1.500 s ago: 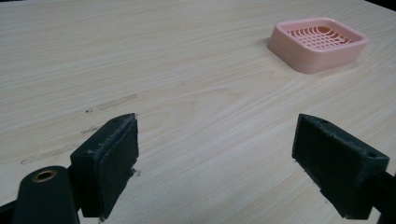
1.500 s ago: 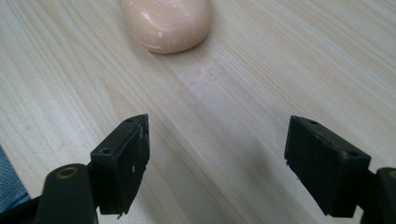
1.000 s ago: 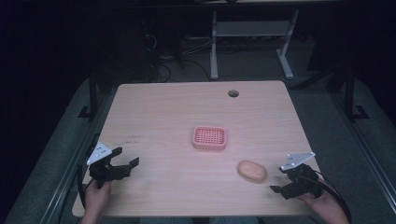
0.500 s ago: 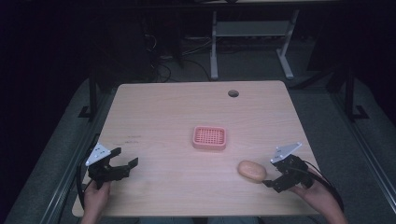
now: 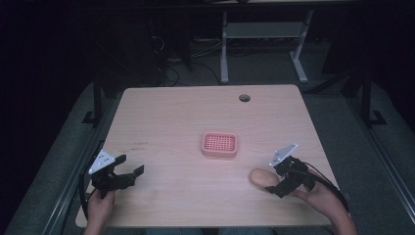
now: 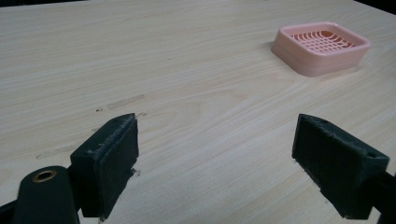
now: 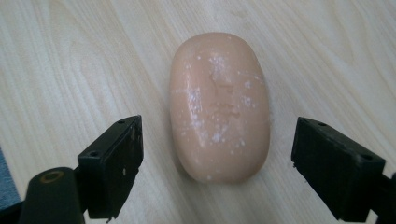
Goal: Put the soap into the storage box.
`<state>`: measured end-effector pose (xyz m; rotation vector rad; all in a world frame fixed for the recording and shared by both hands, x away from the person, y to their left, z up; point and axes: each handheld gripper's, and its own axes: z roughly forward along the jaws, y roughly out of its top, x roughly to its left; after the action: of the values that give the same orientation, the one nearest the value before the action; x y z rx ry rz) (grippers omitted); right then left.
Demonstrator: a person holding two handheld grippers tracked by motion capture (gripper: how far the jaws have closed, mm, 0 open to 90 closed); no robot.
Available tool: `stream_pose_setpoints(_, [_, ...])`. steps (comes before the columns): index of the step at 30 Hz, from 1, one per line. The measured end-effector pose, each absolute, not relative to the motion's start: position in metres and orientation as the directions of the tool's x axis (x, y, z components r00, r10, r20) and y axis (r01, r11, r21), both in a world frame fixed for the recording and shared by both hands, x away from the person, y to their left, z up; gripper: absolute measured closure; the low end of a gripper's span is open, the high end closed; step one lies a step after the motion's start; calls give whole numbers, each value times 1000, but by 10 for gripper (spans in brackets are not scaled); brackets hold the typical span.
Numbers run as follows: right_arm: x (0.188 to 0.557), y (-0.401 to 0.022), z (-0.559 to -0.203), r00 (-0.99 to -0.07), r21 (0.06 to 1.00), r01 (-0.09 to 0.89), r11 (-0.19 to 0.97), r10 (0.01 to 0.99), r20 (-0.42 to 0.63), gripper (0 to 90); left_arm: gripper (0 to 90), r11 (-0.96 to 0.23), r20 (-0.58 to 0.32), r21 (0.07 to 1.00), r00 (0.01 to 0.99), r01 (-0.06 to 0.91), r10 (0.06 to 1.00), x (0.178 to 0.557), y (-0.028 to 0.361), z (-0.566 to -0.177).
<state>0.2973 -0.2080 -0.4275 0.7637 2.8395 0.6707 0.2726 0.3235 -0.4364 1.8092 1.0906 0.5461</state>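
The right tongs (image 7: 217,163) have just been opening wide around the bar of soap (image 7: 219,105) at 5 o'clock on the surface (image 5: 171,112), ready to grab it, while the left tongs (image 6: 217,163) wait wide open.

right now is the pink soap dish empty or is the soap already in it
Empty. The pink soap dish shows only its bare grid, and the soap lies on the table apart from it, between the open right gripper jaws.
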Motion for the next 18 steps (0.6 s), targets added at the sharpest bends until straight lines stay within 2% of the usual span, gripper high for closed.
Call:
stream_pose_setpoints(14, [308,-188,-437,-883,366,432,824,469,-14,173,143,-179,-85,876,509,449,857,273,323,-437])
stream_pose_setpoints(18, [312,-184,-439,-890,343,421,840,455,-21,206,143,-178,-86,876,508,448,857,273,323,-437])
